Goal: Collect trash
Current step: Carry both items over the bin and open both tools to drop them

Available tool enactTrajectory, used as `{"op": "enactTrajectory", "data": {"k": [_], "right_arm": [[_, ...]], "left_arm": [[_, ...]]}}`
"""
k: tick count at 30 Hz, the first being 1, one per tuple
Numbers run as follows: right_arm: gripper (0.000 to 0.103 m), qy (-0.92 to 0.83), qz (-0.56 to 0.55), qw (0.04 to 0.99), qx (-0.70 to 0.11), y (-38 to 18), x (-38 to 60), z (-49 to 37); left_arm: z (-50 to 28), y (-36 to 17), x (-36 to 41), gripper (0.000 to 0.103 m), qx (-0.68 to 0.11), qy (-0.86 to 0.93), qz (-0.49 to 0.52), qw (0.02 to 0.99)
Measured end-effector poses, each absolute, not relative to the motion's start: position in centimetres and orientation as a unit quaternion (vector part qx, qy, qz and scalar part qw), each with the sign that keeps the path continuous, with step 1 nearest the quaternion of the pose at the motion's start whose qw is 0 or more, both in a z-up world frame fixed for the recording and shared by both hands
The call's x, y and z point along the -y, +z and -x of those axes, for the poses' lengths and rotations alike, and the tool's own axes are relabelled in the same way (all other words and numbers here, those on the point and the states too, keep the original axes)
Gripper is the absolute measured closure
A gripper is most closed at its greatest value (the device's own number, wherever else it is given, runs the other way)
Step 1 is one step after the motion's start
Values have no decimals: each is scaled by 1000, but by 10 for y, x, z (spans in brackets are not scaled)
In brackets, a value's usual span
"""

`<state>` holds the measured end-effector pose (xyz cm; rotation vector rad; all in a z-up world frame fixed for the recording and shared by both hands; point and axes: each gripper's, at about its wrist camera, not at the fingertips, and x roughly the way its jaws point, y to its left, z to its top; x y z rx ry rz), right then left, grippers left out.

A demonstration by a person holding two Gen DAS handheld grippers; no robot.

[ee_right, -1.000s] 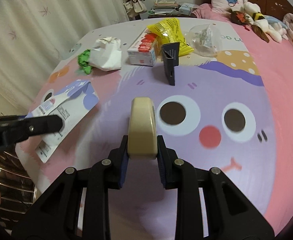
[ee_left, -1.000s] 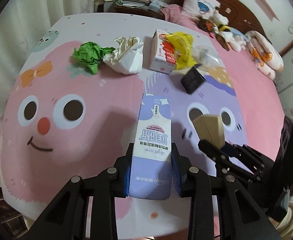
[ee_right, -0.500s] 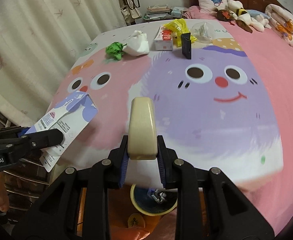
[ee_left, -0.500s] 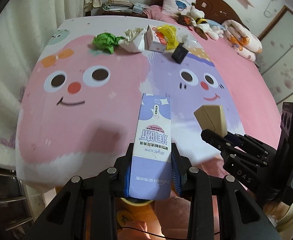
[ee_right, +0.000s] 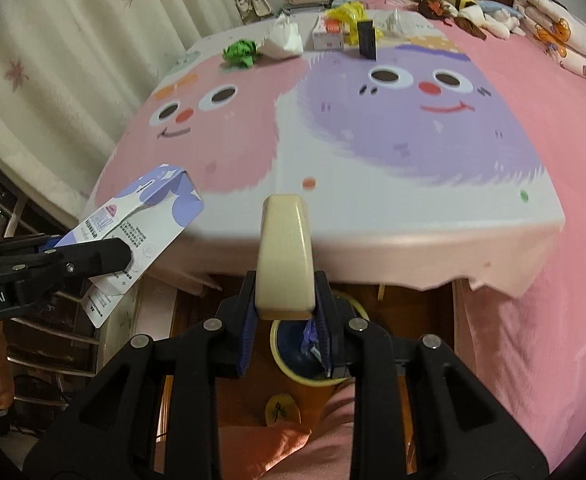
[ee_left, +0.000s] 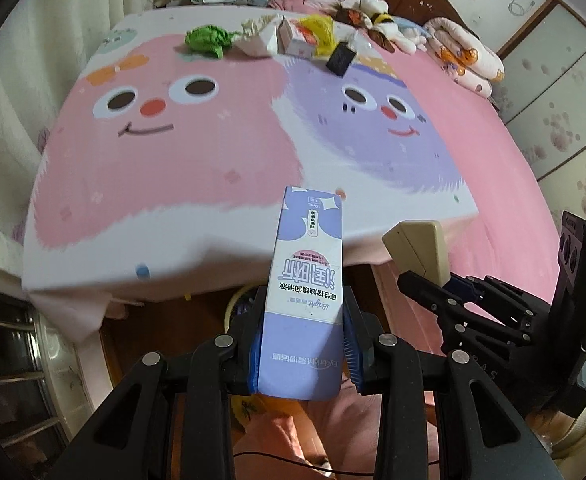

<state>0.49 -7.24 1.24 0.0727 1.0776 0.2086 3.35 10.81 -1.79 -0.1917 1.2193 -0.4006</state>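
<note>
Left gripper [ee_left: 304,340] was clamped on a tall lilac-and-white printed cardboard carton [ee_left: 307,280], held upright between blue-padded fingers [ee_left: 350,350] beyond the near edge of the bed. Right gripper [ee_right: 285,320] was closed on a beige, wedge-shaped plastic piece [ee_right: 285,256], its narrow end pointing forward. Directly beneath the right gripper stood a round yellow-rimmed bin with a dark liner [ee_right: 293,354] on the wooden floor, partly hidden by the fingers. The bed carried a pink and purple cartoon-face sheet [ee_right: 373,128]. At its far end lay the remaining items in a row: a crumpled green paper ball [ee_right: 240,53], a crumpled white paper bag [ee_right: 283,38], a red-and-white box [ee_right: 327,36] with a yellow plastic wrapper [ee_right: 347,12] touching it, and a small black box [ee_right: 367,38] standing upright. All were well apart from both grippers. Plush toys [ee_right: 459,6] lay near the headboard.
</note>
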Motion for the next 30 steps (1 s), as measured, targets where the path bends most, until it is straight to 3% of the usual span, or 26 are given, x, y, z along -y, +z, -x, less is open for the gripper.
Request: {"op": "enactTrajectory", "data": {"k": [13, 30], "right_arm": [[80, 99, -43, 804, -585, -70, 89, 20], [80, 79, -63, 738, -668, -278, 120, 14]], "left_arm": [[0, -91, -66, 71, -618, -184, 49, 763], [-9, -297, -23, 71, -687, -157, 21, 709]]}}
